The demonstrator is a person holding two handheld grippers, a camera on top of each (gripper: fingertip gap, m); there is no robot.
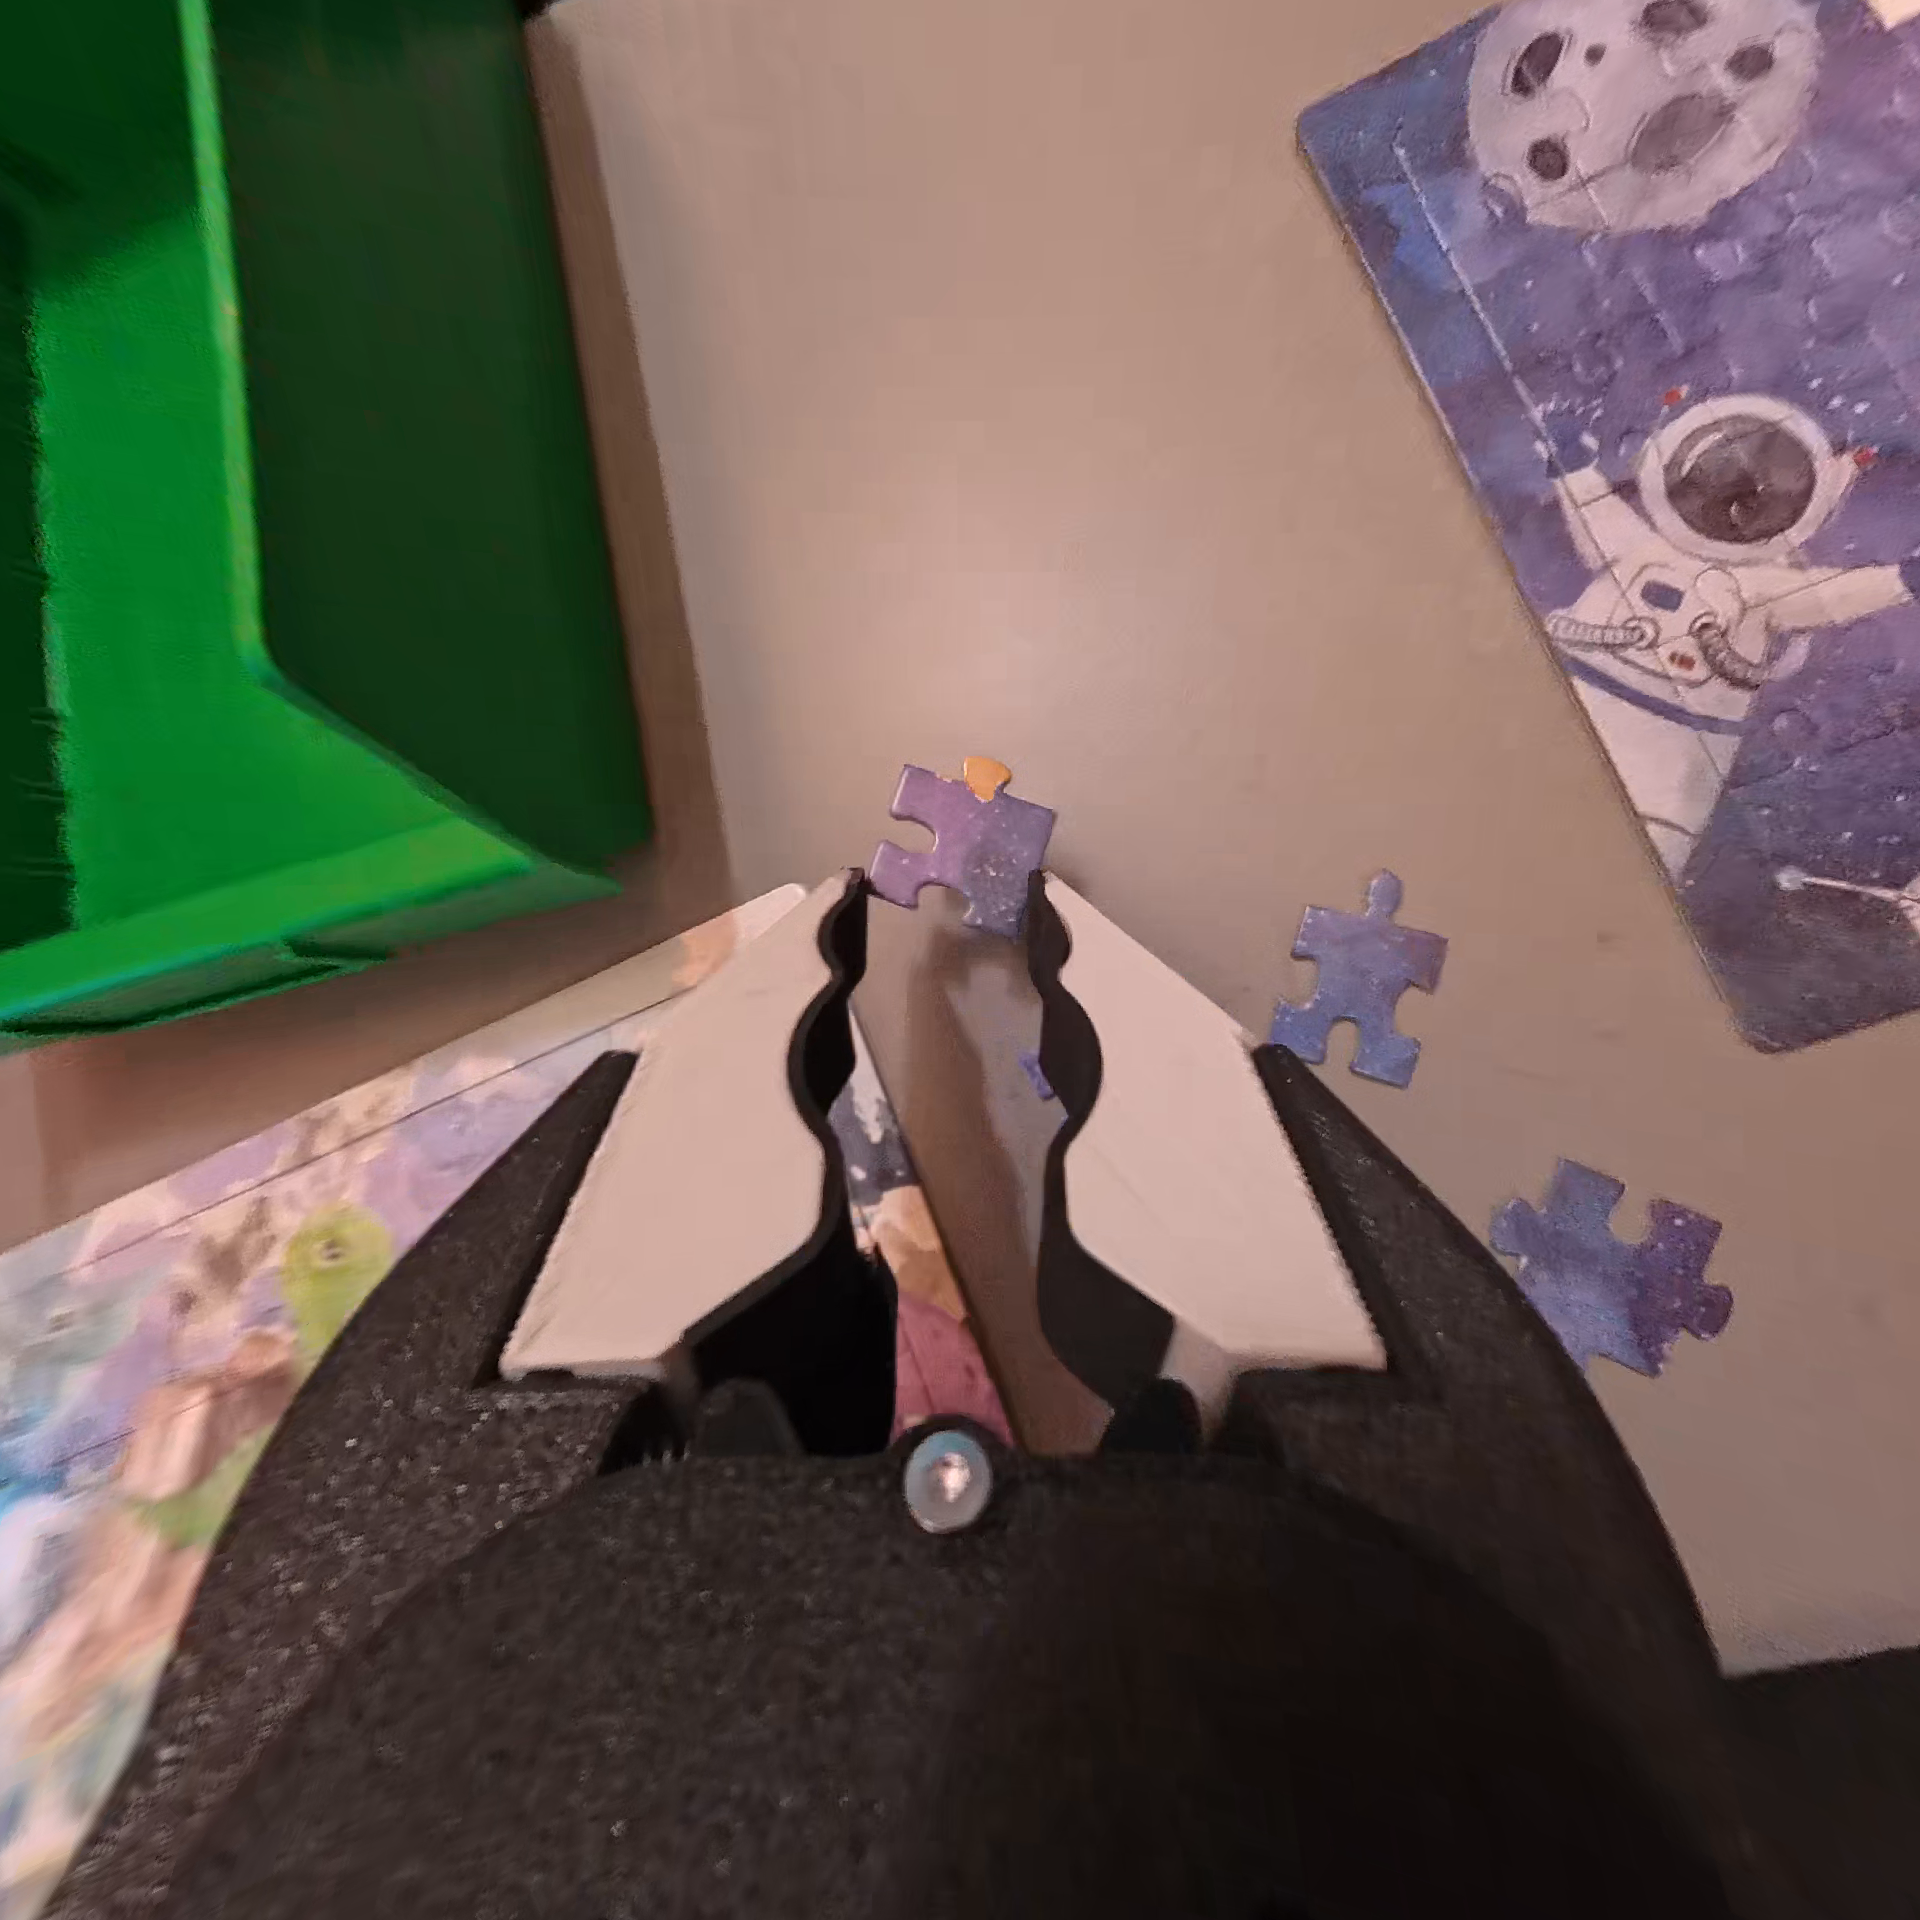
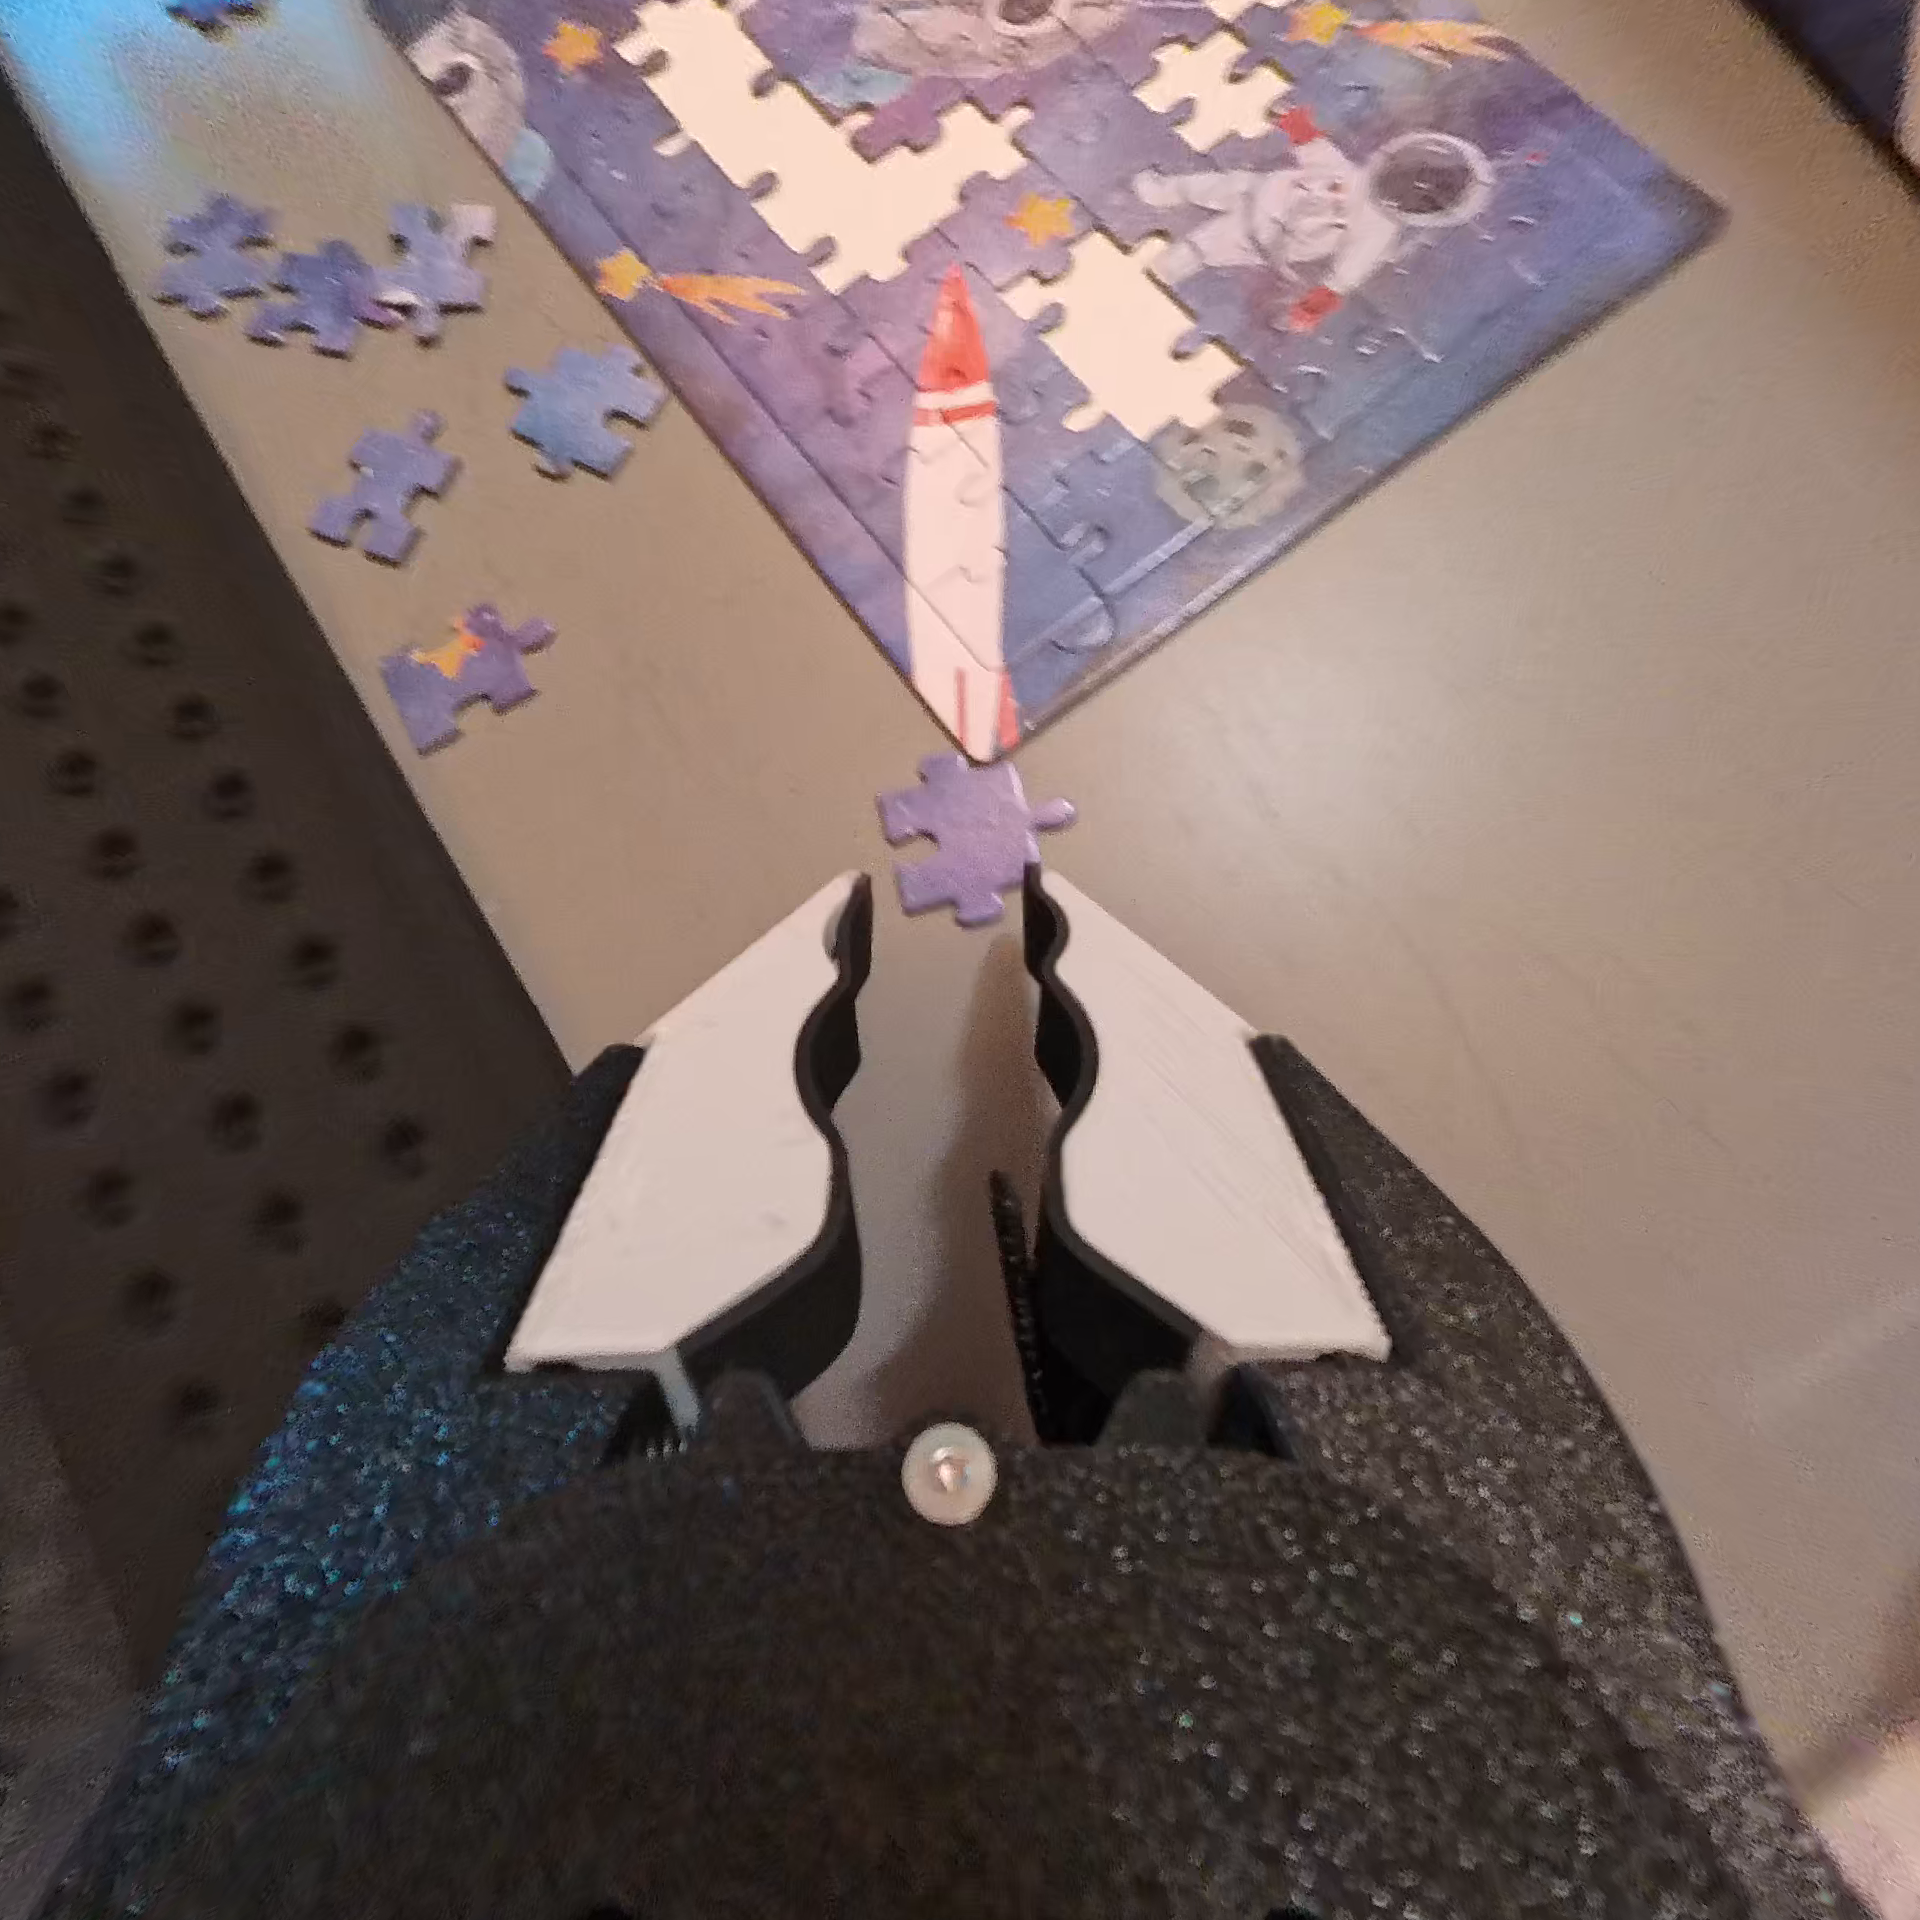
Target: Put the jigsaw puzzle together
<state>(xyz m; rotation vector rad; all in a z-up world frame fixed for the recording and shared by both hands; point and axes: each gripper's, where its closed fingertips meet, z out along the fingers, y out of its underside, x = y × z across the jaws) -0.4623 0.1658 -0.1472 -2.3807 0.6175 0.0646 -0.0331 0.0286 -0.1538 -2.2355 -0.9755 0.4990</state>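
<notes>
The space-themed jigsaw puzzle (image 2: 1455, 343) lies flat on the beige table, with several white empty slots (image 2: 831, 177) in its middle. Its moon-and-astronaut part shows in the left wrist view (image 1: 1662, 416). My left gripper (image 1: 948, 878) is shut on a purple piece with a yellow tab (image 1: 966, 847), pinched by its edges between the fingertips above the table. My right gripper (image 2: 945, 883) holds a plain purple piece (image 2: 966, 836) at its fingertips, just before the puzzle's near corner by the rocket (image 2: 956, 499).
Loose pieces lie left of the puzzle (image 2: 587, 410), (image 2: 384, 488), (image 2: 462, 670); two show right of my left gripper (image 1: 1356, 982), (image 1: 1610, 1262). A green bin (image 1: 312, 520) stands at the far left. A colourful printed sheet (image 1: 208, 1351) lies under my left gripper. A dark perforated surface (image 2: 156, 831) borders the table.
</notes>
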